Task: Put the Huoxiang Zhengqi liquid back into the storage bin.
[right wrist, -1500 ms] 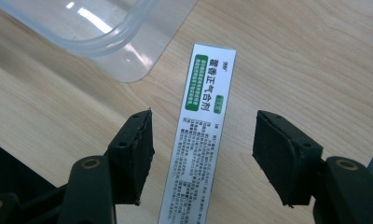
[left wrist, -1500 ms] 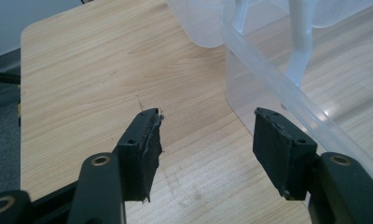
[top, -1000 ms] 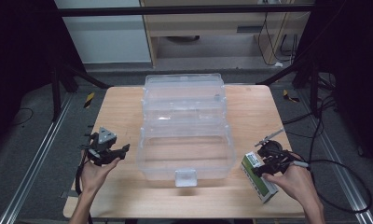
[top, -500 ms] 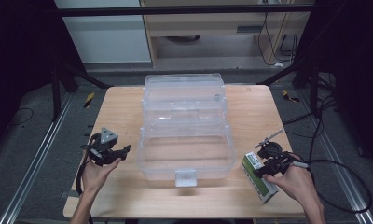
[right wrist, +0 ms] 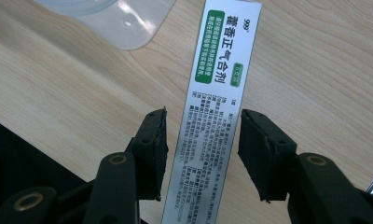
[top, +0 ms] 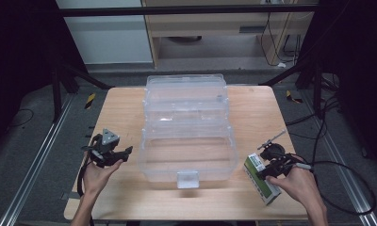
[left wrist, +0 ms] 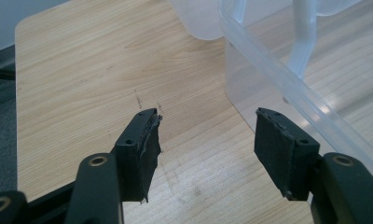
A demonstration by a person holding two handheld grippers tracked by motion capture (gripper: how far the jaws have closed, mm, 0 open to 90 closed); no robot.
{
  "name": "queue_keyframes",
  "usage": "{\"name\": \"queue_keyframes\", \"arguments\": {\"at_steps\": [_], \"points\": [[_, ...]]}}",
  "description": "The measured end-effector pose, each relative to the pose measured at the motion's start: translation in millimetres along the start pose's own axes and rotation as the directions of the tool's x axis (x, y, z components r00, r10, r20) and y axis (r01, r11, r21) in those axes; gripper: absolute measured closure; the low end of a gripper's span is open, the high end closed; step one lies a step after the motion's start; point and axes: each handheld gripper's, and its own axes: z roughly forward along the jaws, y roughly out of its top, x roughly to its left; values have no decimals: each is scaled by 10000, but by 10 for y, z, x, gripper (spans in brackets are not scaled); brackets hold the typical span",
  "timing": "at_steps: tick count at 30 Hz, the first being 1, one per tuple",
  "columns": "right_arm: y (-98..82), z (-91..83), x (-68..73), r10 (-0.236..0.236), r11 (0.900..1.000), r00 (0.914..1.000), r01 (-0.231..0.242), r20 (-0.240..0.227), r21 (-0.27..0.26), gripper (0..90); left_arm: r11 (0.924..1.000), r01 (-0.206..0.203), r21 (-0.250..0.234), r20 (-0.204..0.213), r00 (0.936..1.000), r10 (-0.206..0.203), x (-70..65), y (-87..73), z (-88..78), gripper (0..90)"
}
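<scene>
Right hand-held gripper (right wrist: 201, 154), lower right of the high view, straddles the medicine box (right wrist: 212, 121) lying on the bench (top: 130, 108), its closing jaws still clear of the box's long sides.

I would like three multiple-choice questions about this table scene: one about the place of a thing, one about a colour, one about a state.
1. Where does the medicine box lie?
A. Inside the clear bin
B. On the table, to the right of the clear bin
C. On the floor

2. What colour is the label block on the medicine box?
A. Green
B. Red
C. Blue

3. How does the right gripper stand at the medicine box?
A. Shut, far from the box
B. Lifting the box high
C. Jaws on both sides of it, gaps showing

Answers:
1 B: the high view shows it on the table beside the clear bin.
2 A: the right gripper view shows green.
3 C: the jaws, just closing, have not touched the box.
</scene>
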Motion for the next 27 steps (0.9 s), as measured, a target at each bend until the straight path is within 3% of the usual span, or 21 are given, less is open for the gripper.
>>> {"name": "queue_keyframes", "arguments": {"at_steps": [27], "points": [[34, 80, 18, -123, 9991, 9995, 111, 278, 418, 575, 9997, -133, 201, 76, 9999, 131, -40, 2, 54, 392]]}}
